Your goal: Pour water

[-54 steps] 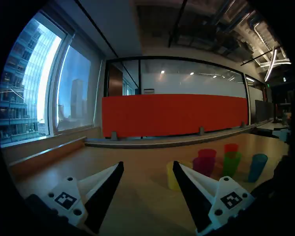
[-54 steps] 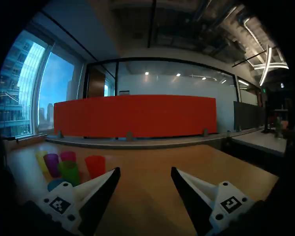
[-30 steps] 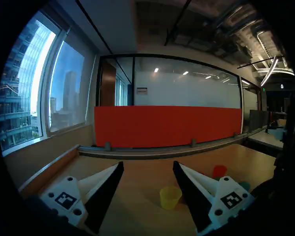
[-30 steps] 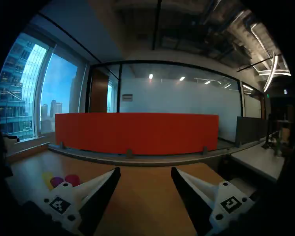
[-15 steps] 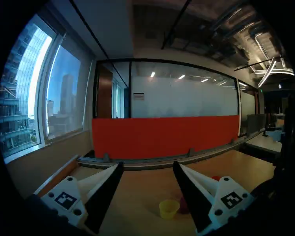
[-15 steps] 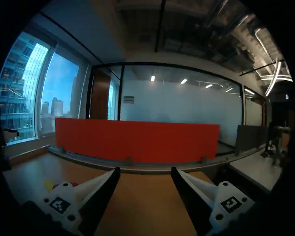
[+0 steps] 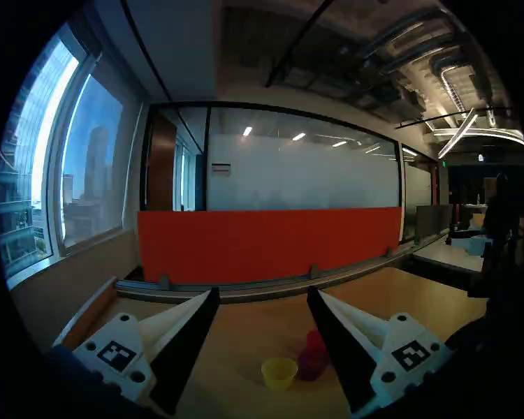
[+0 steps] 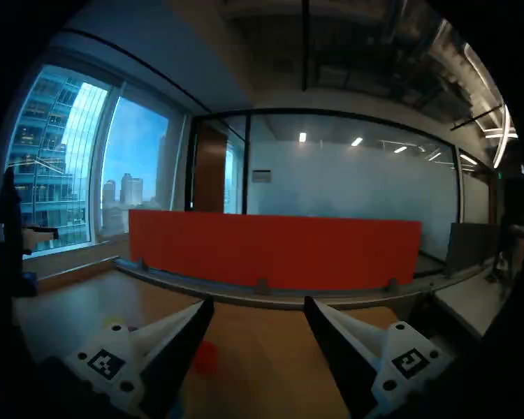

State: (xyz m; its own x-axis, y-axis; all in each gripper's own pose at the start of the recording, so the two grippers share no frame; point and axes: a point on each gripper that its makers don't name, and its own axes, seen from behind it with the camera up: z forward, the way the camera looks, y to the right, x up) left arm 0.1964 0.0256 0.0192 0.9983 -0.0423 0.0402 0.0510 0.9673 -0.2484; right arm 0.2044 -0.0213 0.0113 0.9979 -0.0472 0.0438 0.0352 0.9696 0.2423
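While the left tongs [image 7: 262,290] are hanging wide and empty over the desk [image 7: 402,293], this view is sitting higher than 1.8 s ago. The cup cluster is showing lower and smaller, down from a bigger group that included green and blue cups.

Left to right in the left gripper view:
- A window [image 7: 73,174] is filling the left edge.
- An orange partition [image 7: 269,244] is running across the middle.
- Three cups are standing low between the two fingers, upright on the desk and apart from the tongs.

Cups counted:
- One yellow cup [image 7: 279,372].
- One purple cup [image 7: 309,364] just beside it on its right.
- One red cup [image 7: 315,340] peeking from behind the purple one; cannot tell if they are touching.

The right tongs [image 8: 257,300] are also gaping wide, gripping nothing. Earlier the right gripper view was showing a bunch of cups at lower left. Now one blurred red cup [image 8: 206,356] is sitting on the desk just beside the left finger [image 8: 171,349], partly hidden by it. The partition is crossing the middle here too, with the window at left.
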